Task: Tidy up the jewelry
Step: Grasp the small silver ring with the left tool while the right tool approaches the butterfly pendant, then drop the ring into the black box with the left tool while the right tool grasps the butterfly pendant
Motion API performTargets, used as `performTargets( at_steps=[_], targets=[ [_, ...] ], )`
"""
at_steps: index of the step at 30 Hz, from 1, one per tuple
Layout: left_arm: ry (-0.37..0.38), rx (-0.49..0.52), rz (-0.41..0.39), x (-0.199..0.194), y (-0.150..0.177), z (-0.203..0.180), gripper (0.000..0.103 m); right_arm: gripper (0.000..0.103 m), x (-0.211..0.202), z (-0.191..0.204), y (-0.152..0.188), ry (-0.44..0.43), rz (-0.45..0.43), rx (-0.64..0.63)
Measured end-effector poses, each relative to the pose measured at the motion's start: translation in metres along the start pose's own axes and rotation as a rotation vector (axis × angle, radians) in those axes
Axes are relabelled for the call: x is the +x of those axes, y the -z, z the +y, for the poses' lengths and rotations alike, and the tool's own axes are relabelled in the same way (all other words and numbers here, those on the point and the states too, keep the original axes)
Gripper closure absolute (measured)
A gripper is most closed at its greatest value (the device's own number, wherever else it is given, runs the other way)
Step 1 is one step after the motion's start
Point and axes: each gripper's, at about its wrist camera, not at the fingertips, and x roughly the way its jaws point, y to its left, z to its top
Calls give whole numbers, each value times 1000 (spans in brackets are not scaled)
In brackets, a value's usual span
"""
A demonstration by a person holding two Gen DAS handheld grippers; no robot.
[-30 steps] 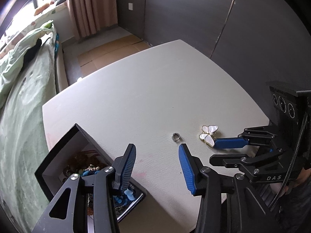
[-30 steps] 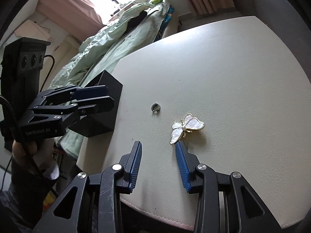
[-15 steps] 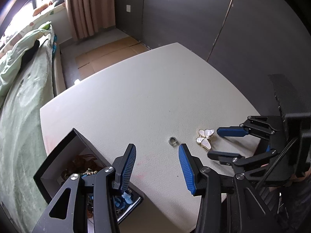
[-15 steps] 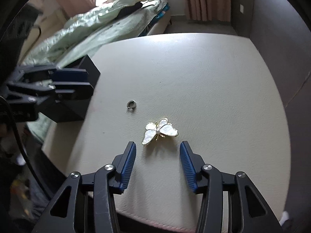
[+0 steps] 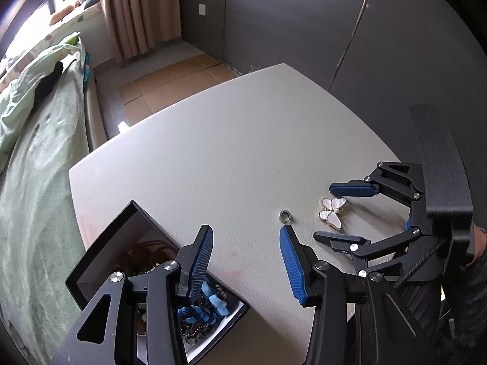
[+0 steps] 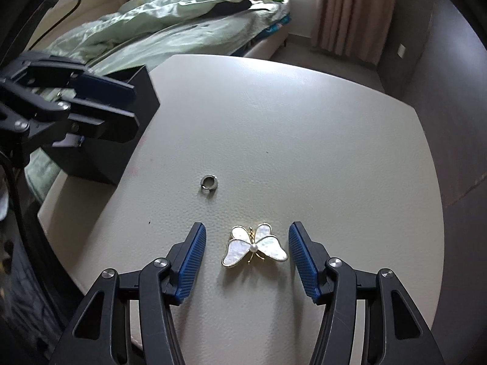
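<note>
A white and gold butterfly brooch (image 6: 255,247) (image 5: 332,212) lies flat on the pale table (image 6: 304,140). My right gripper (image 6: 247,240) (image 5: 344,211) straddles it, its jaws opening and the pads clear of both wings. A small silver ring (image 6: 208,182) (image 5: 285,216) lies a little to the left of the brooch. My left gripper (image 5: 245,251) (image 6: 103,103) hovers open and empty by the black jewelry box (image 5: 115,228) (image 6: 143,88), which holds beads and chains.
A bed with green bedding (image 6: 170,15) (image 5: 33,140) runs beside the table's left edge. Dark wall panels (image 5: 304,24) stand behind the table, and a pink curtain (image 5: 137,9) hangs at the far end. A person's hand (image 5: 478,243) holds the right gripper.
My right gripper has rolled and shifted so that the brooch now sits between its fingers, and its jaws have widened. The left gripper has stayed put with the same gap.
</note>
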Motion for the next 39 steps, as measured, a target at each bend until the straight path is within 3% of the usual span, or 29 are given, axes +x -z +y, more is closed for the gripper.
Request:
performTargets(
  at_steps=[2,3,9,16,25,27,29,39],
  targets=[
    [0,0,2,0,0,-1,56,52,0,3,1,-7,-3,-30],
    [2,0,3,1,-1,-2,56,62,-1,4,1,-13,-6,-39],
    [6,16,14,6,-7,-9,56,62,-7,-3,9,-64,-27,5],
    [17,43,42,19,-15,-28,56,62,-21,-28,28,-78,-70,148],
    [36,-18,95,42,-22,-35,56,62,-36,-68,49,-101,-111,340],
    [27,-16,110,47,-21,-38,59,62,-37,-72,52,-100,-116,359],
    [19,-22,133,56,-21,-40,69,62,-40,-76,57,-101,-121,376],
    [-40,-13,139,69,-17,-51,77,62,-43,-79,64,-101,-129,415]
  ],
)
